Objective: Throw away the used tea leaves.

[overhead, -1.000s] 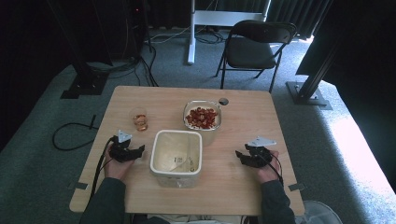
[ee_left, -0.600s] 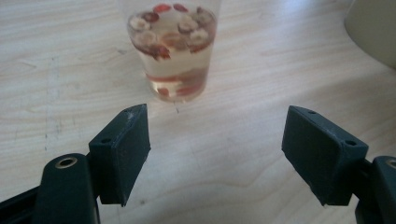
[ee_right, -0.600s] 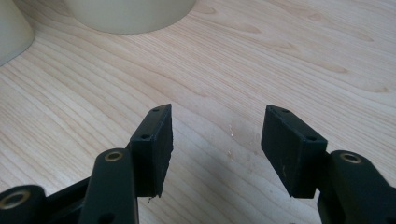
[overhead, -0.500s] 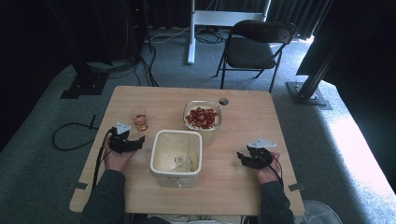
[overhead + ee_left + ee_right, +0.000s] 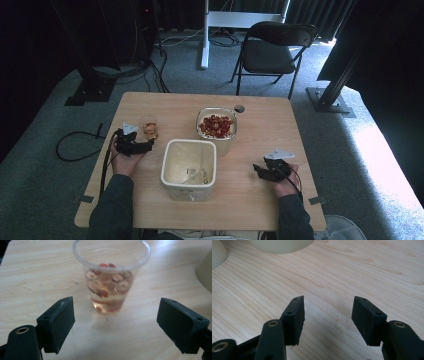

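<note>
A clear plastic cup (image 5: 111,282) with pale liquid and red and white pieces stands on the wooden table (image 5: 280,125), at its left side (image 5: 149,127). My left gripper (image 5: 117,322) is open just short of the cup. Its jaws have just been opening and nothing is between the pads (image 5: 56,322). In the high view it (image 5: 148,145) sits right in front of the cup. My right gripper (image 5: 328,317) is open over bare wood near the table's right front (image 5: 259,170).
A white square tub (image 5: 190,167) stands in the middle, its wall showing in the left gripper view (image 5: 205,272) and the right gripper view (image 5: 279,245). Behind it is a glass bowl of red pieces (image 5: 216,127) and a small dark round object (image 5: 239,108). A chair (image 5: 272,50) stands beyond the table.
My left hand has moved away from the table's front and up towards the cup, and its jaws have spread wider. The right hand has stayed put.
</note>
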Motion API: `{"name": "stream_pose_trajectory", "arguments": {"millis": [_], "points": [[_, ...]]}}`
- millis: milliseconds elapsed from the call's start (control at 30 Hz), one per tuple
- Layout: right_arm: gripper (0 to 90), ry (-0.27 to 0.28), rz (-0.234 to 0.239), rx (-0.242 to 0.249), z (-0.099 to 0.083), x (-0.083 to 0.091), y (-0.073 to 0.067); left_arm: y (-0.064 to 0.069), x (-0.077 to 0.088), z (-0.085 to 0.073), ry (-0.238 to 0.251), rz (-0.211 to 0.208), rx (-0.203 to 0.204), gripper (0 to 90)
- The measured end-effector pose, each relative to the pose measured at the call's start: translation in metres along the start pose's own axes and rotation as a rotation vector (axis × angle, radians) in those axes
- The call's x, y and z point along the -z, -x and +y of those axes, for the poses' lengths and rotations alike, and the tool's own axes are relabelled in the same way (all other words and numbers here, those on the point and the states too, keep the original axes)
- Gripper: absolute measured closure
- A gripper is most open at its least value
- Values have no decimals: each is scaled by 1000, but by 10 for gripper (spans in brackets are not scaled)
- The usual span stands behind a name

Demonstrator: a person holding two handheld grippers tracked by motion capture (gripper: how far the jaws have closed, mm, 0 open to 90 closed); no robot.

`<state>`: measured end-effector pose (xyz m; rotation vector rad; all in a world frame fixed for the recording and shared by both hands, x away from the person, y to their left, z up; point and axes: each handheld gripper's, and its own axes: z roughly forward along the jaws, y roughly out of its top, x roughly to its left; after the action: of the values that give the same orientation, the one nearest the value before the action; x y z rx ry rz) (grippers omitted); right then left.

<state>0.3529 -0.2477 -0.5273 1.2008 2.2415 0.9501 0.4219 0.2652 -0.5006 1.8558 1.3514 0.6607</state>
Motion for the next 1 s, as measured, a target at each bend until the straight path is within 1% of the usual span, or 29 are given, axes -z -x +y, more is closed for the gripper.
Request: {"name": "stream_pose_trajectory", "arguments": {"millis": [67, 100, 200, 267, 300, 367, 467, 500, 567, 600, 667, 767, 800, 867, 933, 1000], "points": [[430, -1, 0, -2, 0, 0, 0, -1, -2, 1, 1, 2, 2, 156], [431, -3, 1, -3, -1, -1, 1, -4, -7, 4, -4, 10, 1, 156], [432, -4, 3, -3, -1, -1, 1, -7, -13, 7, -6, 19, -4, 157], [434, -7, 2, -3, -2, -1, 1, -9, -15, 7, 7, 14, 6, 160], [435, -9, 3, -4, -2, -1, 1, -10, -17, 6, 8, 19, 11, 162], [436, -11, 3, -5, -2, -2, 1, -10, -20, 5, 14, 6, 13, 162], [438, -12, 3, -5, -2, -3, 1, -7, -22, 5, 49, -2, -6, 180], [438, -15, 3, -6, -2, -3, 0, -6, -22, 5, 61, -2, -8, 192], [438, -16, 5, -3, -2, -4, 0, -5, -25, 6, 75, -11, 3, 208], [439, -17, 5, -2, -2, -4, -1, -4, -26, 7, 76, -13, 3, 225], [439, -17, 4, -2, -2, -4, -1, -1, -27, 11, 100, -14, -8, 235], [440, -15, 5, -4, -3, -4, 0, -2, -31, 16, 105, -18, 4, 235], [440, -16, 5, -4, -3, -4, 0, -2, -33, 16, 117, -18, 7, 237], [441, -14, 6, -5, -3, -3, 0, -4, -36, 16, 124, -31, 26, 242], [441, -15, 6, -4, -3, -4, 1, -4, -39, 14, 125, -32, 29, 241], [442, -17, 7, -3, -3, -4, 1, -4, -42, 14, 136, -28, 33, 240]]}}
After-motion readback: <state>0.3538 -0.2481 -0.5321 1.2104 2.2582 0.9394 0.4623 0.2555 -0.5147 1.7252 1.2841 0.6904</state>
